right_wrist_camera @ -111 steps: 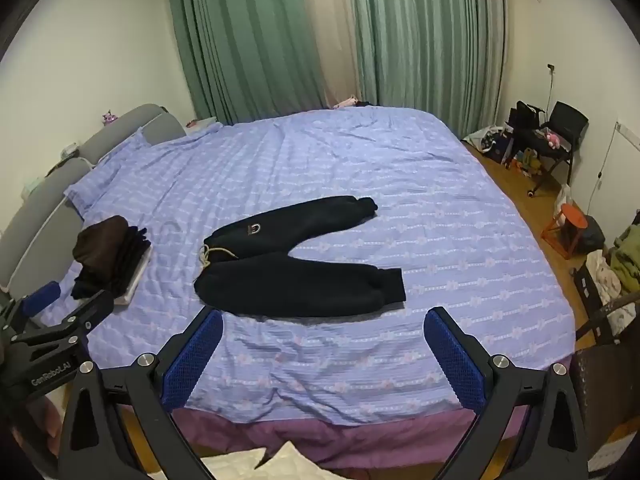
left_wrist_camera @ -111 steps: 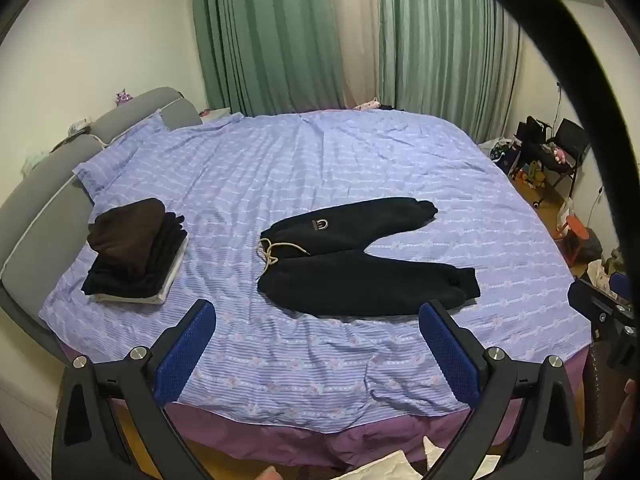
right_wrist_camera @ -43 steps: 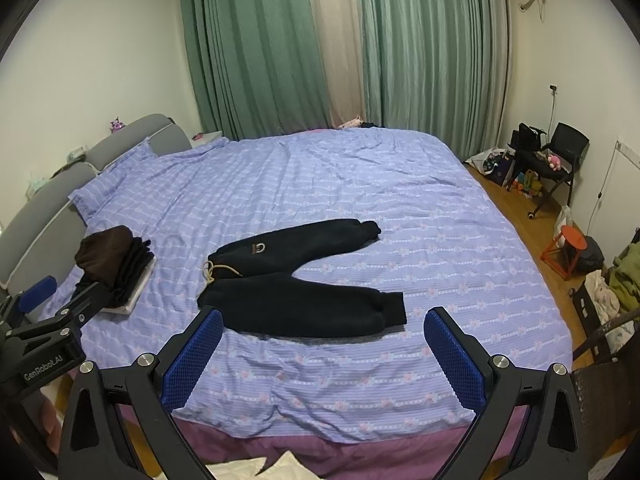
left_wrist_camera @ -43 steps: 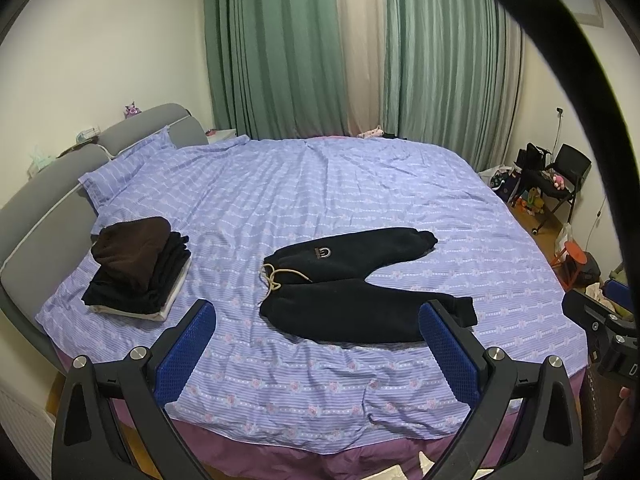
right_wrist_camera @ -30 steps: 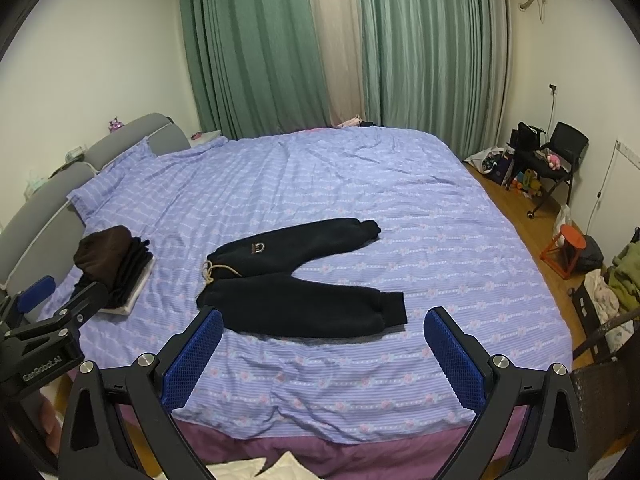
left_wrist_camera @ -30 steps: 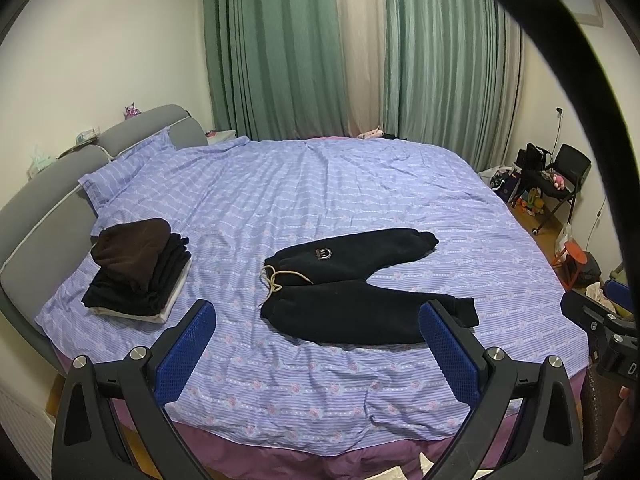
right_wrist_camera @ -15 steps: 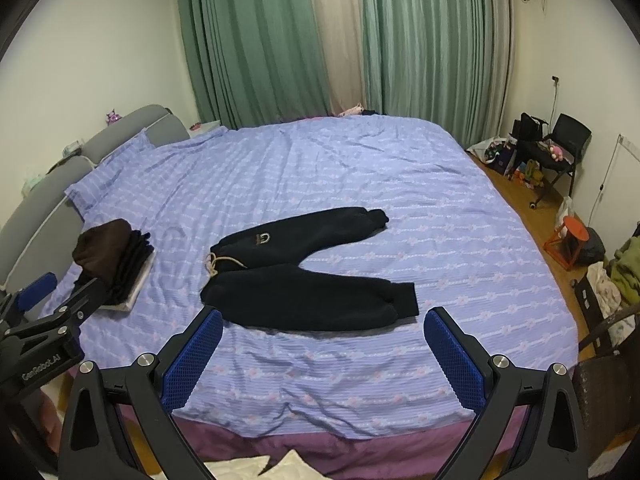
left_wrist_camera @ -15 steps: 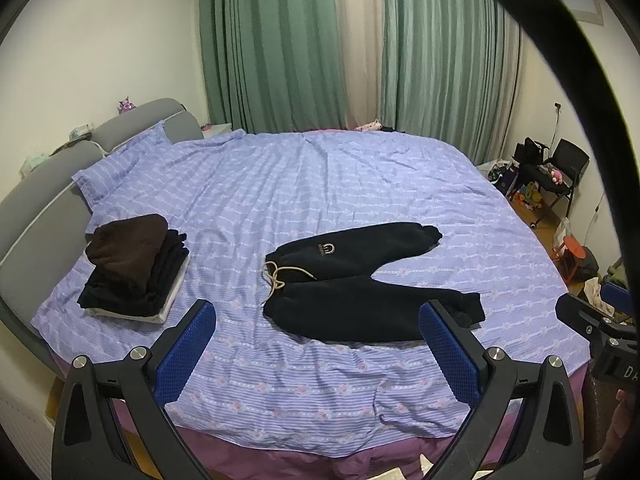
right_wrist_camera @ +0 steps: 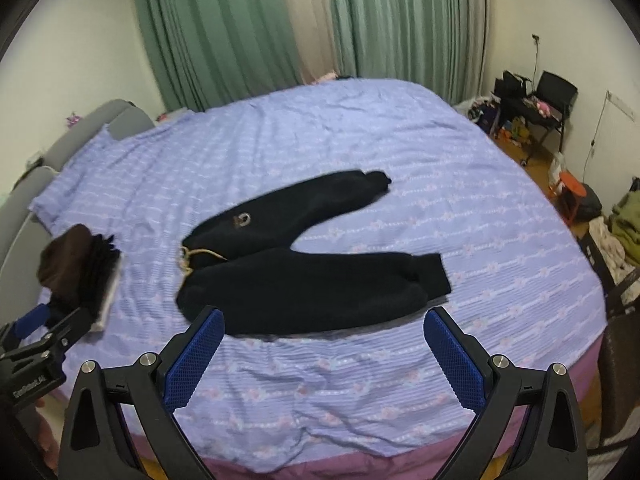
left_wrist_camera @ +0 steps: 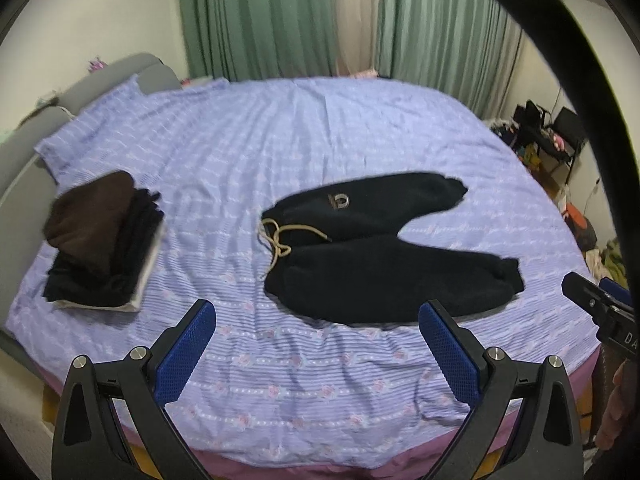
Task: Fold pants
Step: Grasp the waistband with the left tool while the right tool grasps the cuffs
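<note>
Black sweatpants [left_wrist_camera: 380, 256] [right_wrist_camera: 304, 280] lie flat on the purple striped bed [left_wrist_camera: 280, 132] [right_wrist_camera: 500, 240], waist to the left with a tan drawstring [left_wrist_camera: 280, 236], legs spread apart to the right. My left gripper [left_wrist_camera: 316, 340] is open above the bed's near edge, short of the pants, nothing between its blue pads. My right gripper [right_wrist_camera: 324, 340] is open too, its left fingertip just in front of the near leg, holding nothing.
A stack of folded dark clothes [left_wrist_camera: 100, 240] [right_wrist_camera: 80, 268] sits at the bed's left side by the grey headboard [left_wrist_camera: 24, 160]. Green curtains [left_wrist_camera: 260, 20] hang behind. A chair with clutter [right_wrist_camera: 536, 108] and an orange stool [right_wrist_camera: 570, 192] stand right of the bed.
Both grippers have moved closer to the bed and the pants, which now look larger in both views. The pants have not moved. Both grippers stay open.
</note>
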